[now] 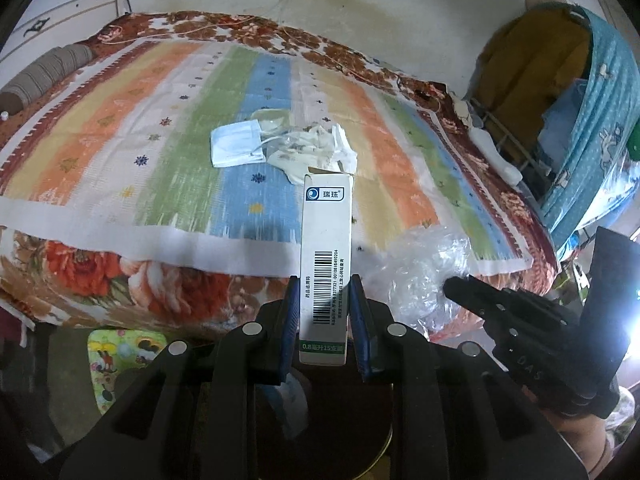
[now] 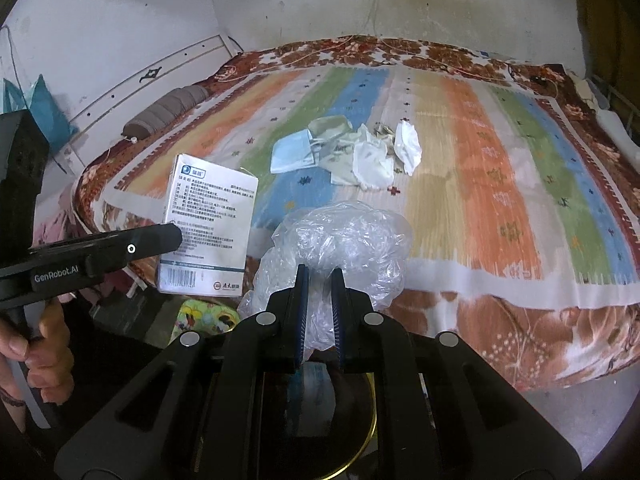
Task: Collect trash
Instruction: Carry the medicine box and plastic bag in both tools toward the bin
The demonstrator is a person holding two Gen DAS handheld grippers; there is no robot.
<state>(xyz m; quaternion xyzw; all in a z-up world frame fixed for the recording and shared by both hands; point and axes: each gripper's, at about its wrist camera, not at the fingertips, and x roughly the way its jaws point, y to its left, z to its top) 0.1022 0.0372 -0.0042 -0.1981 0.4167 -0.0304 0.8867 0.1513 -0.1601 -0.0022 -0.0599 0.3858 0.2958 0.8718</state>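
L tongs (image 1: pixel 324 312) clamp box (image 1: pixel 325 264), R tongs (image 2: pixel 320 308) clamp plastic wrap (image 2: pixel 340 240), both over bin (image 2: pixel 370 420) w/ trash; mask (image 2: pixel 292 156) mid-bed (image 2: pixel 500 200).

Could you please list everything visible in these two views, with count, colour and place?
Medicine box: one, white, in left gripper.
Plastic bag: one, clear, crumpled, in right gripper.
Face mask: one, pale blue, mid-bed.
Wrappers and tissues: several, whitish, beside mask.
Bed sheet: one, striped, on bed.
Bolster: one, brown, bed's head.
Bin: one, gold-rimmed, below grippers.
Left gripper: black, shut.
Right gripper: black, shut.
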